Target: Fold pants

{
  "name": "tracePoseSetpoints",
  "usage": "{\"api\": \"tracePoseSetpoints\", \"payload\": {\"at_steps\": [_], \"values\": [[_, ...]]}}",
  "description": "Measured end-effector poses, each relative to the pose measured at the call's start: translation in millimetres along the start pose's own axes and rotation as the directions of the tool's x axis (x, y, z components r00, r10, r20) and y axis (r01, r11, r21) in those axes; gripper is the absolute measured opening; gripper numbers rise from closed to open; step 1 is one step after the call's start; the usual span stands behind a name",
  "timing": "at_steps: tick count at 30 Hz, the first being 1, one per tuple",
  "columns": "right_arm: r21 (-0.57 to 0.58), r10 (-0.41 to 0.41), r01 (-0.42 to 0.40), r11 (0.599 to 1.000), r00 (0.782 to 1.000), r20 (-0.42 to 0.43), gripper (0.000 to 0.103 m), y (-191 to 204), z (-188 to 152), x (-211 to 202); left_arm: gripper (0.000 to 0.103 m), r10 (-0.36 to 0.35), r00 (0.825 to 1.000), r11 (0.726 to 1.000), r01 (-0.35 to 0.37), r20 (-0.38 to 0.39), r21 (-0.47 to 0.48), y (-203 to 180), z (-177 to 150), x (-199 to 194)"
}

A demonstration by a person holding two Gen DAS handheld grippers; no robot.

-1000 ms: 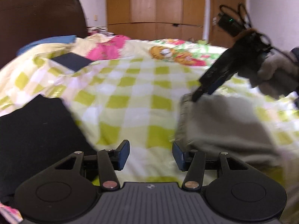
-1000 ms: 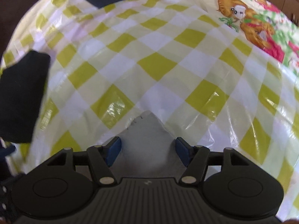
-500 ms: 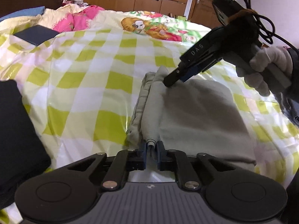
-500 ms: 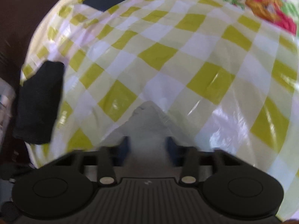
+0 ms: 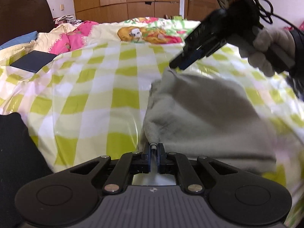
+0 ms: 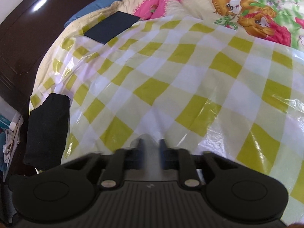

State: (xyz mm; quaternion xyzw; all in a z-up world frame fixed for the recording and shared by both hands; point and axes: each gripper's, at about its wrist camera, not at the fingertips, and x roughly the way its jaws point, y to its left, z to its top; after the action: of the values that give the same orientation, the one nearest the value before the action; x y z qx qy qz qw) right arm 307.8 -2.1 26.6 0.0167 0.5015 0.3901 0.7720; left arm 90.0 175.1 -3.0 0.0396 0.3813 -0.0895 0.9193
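Left gripper [image 5: 153,149]: jaws nearly together, pinching a thin edge of the grey pants [image 5: 205,114] between the pads. The folded bulk of the pants lies ahead of these fingers and to their right, flat on the sheet.

Right gripper [image 6: 151,148]: jaws have just been opening after a brief squeeze; they stand about half apart with a corner of the grey cloth between them. Fingers blurred; whether the pads still press the cloth cannot be told. From the left wrist view this gripper [image 5: 177,64] sits at the far corner of the pants, its tips at the fabric, carried by a gloved hand [image 5: 266,45].

Surface: bed covered by a glossy plastic sheet [image 6: 190,79] in a yellow-green and white check, wrinkled and shiny in places. Beyond the sheet, a cartoon-print bedspread [image 6: 252,17] and a pink blanket [image 5: 76,39]. Far ahead-left of the fingers, a flat dark blue rectangle [image 6: 112,27] lies on the sheet. Left of the fingers, a black folded garment [image 6: 47,129] at the sheet's edge.

Room: dark brown headboard [image 5: 24,13] at the left, wooden wardrobe doors [image 5: 125,0] along the back wall.
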Motion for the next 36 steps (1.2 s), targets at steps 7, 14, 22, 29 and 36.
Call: {"api": "tracePoseSetpoints", "payload": {"at_steps": [7, 14, 22, 29, 36], "values": [[-0.071, -0.011, 0.005, 0.997, 0.997, -0.081, 0.029, 4.0, -4.6, 23.4, 0.022, -0.006, 1.000, 0.999, 0.006, 0.004, -0.051, 0.0, -4.9, -2.5], [-0.142, 0.006, -0.012, 0.990, 0.999, -0.042, 0.005, 38.6, 9.9, 24.5, 0.019, 0.016, 1.000, 0.999, -0.016, -0.022, -0.032, -6.4, -15.3, -3.6], [-0.155, -0.125, 0.120, 0.981, 0.992, -0.021, 0.008, 33.1, 1.9, 71.1, 0.019, 0.091, 0.993, 0.991, -0.098, -0.077, -0.092, 9.5, -19.8, 9.7], [-0.145, -0.127, 0.153, 0.977, 0.977, 0.173, 0.036, 47.9, -1.9, 0.1, 0.020, 0.200, 0.979, 0.977, -0.203, -0.049, -0.065, 15.7, -15.1, -20.2], [-0.141, -0.100, 0.130, 0.981, 0.974, 0.202, 0.055, 68.3, -80.3, -64.0, 0.020, 0.142, 0.980, 0.990, -0.141, 0.141, -0.020, -3.5, 29.4, -28.3]]}}
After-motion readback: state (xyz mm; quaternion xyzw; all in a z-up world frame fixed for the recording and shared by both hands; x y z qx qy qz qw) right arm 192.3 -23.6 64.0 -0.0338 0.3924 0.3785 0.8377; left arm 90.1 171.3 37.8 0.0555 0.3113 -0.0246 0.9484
